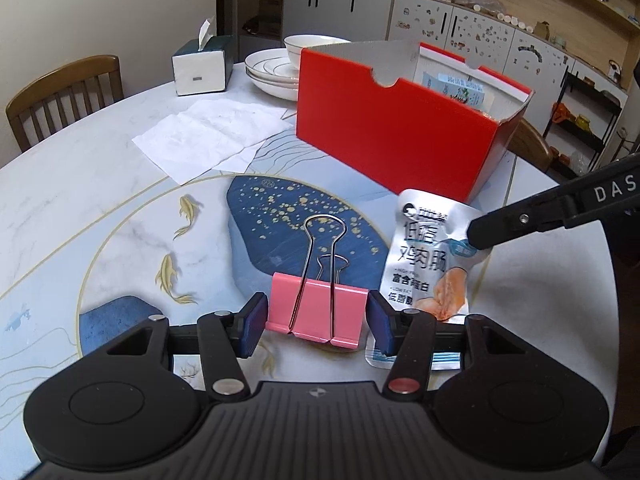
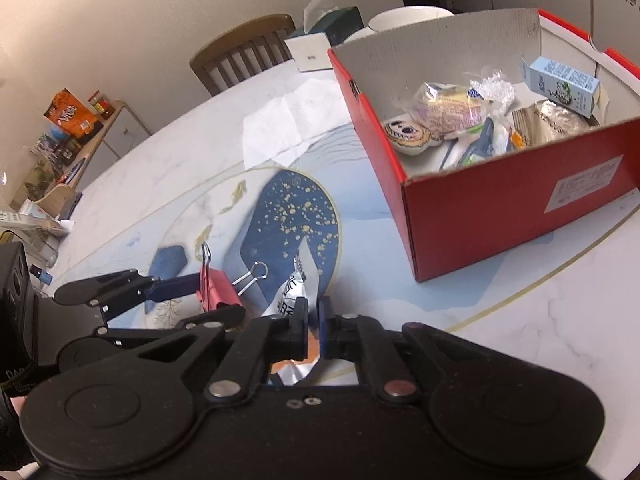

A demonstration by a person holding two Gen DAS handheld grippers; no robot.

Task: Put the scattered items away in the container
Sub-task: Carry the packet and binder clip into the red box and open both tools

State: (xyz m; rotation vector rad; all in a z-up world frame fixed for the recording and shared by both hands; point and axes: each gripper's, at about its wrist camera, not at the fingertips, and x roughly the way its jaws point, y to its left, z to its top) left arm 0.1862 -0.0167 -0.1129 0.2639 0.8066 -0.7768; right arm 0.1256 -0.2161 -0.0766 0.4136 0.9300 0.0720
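A pink binder clip (image 1: 318, 312) with silver wire handles lies on the table between the blue pads of my left gripper (image 1: 318, 322). Both pads are against its sides. The clip (image 2: 218, 286) also shows in the right wrist view, held by the left gripper's fingers (image 2: 176, 284). A silver snack pouch (image 1: 428, 264) lies just right of the clip. My right gripper (image 1: 478, 236) pinches its upper right corner. In the right wrist view my right gripper (image 2: 313, 306) is shut on the pouch (image 2: 294, 290). The red cardboard box (image 1: 392, 136) stands behind, open-topped.
The box (image 2: 500, 208) holds several snack packets and a blue carton (image 2: 560, 86). Unfolded paper napkins (image 1: 212, 136), a tissue box (image 1: 200, 66), and stacked plates with a bowl (image 1: 272, 72) sit at the far side. A wooden chair (image 1: 64, 92) stands at the table's left edge.
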